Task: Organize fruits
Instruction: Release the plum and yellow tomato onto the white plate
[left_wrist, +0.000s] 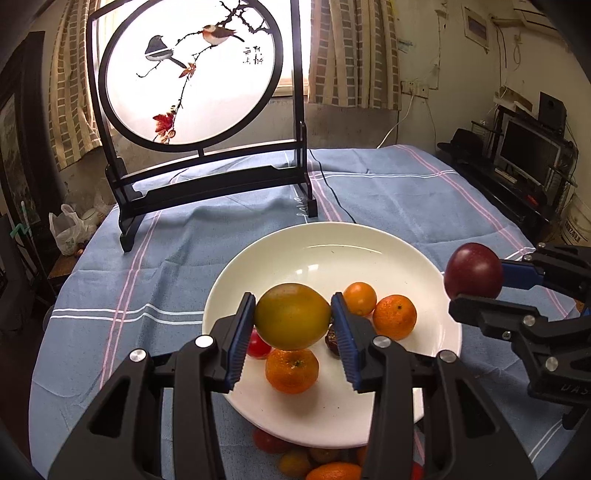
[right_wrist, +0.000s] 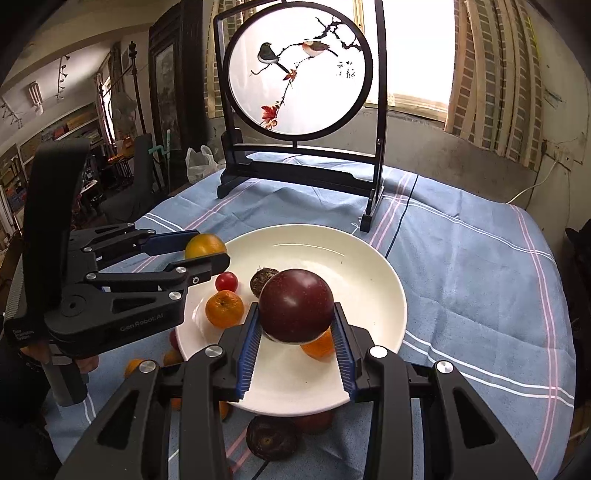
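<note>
1. Jaws of the left gripper (left_wrist: 293, 320) are clamped on a yellow-green round citrus fruit (left_wrist: 291, 316), its blue ribbed pads (left_wrist: 239, 338) pressing both sides; the fruit hangs above the near part of the white round ceramic plate (left_wrist: 332, 254).
2. Jaws of the right gripper (right_wrist: 295, 325) are clamped on a dark red-purple smooth round fruit (right_wrist: 295, 301) (it bulges above the blue pads), which also hangs over the plate's near half.
3. Seen from the left wrist, the right gripper comes in from the right edge, with its purple fruit over the plate's right rim.
4. Seen from the right wrist, the left gripper comes in from the left, a hand (right_wrist: 86, 363) wrapped on its handle, its citrus fruit over the plate's left rim.
5. On the plate lie three small orange mandarins (left_wrist: 291, 370), a small red cherry tomato (right_wrist: 226, 281) and a brown wrinkled round fruit (right_wrist: 263, 280).
6. Off the plate, at its near edge, more small orange and red fruits (left_wrist: 332, 469) lie on the cloth, beside a dark wrinkled round fruit (right_wrist: 271, 437).
7. Everything rests on a surface covered by a blue cloth with white and pink stripes (left_wrist: 388, 192).
8. Beyond the plate stands a black-framed round screen painted with two birds on a branch (left_wrist: 192, 74), upright before a curtained window.
</note>
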